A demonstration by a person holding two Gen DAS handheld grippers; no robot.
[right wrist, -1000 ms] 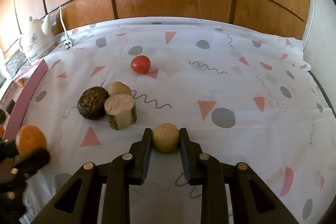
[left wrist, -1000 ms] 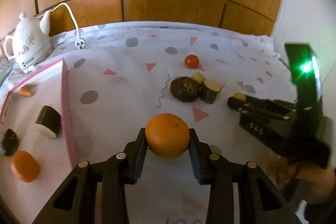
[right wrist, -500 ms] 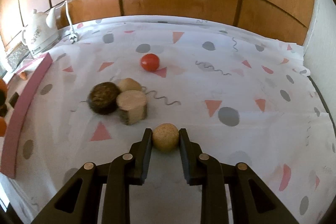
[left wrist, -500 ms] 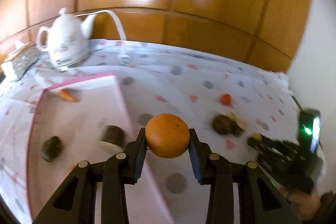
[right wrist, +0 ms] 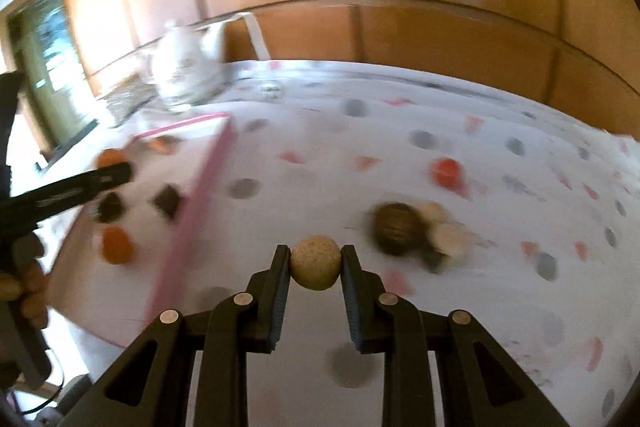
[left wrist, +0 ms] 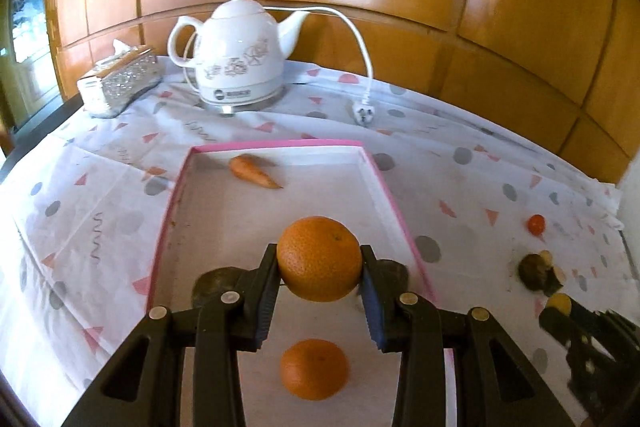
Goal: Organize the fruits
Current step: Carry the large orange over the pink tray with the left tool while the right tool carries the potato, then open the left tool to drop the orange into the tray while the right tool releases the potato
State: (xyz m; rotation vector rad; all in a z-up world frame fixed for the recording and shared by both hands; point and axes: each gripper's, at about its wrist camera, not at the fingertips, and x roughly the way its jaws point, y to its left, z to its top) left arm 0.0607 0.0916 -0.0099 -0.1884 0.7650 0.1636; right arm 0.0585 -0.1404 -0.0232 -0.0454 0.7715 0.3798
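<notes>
The orange (left wrist: 319,258) is clamped between the jaws of the left gripper (left wrist: 320,267), held in the air above the pink-edged tray (left wrist: 384,183). Inside the tray lie a second orange (left wrist: 314,368), a carrot (left wrist: 254,177) near its far edge, and dark pieces partly hidden behind the fingers. The right gripper (right wrist: 316,265) is closed on a small tan ball (right wrist: 316,262), outside the tray to its right. A tomato (right wrist: 447,173) and a brown cluster (right wrist: 416,229) wait on the cloth beyond the tray, so the sorting looks roughly half done.
</notes>
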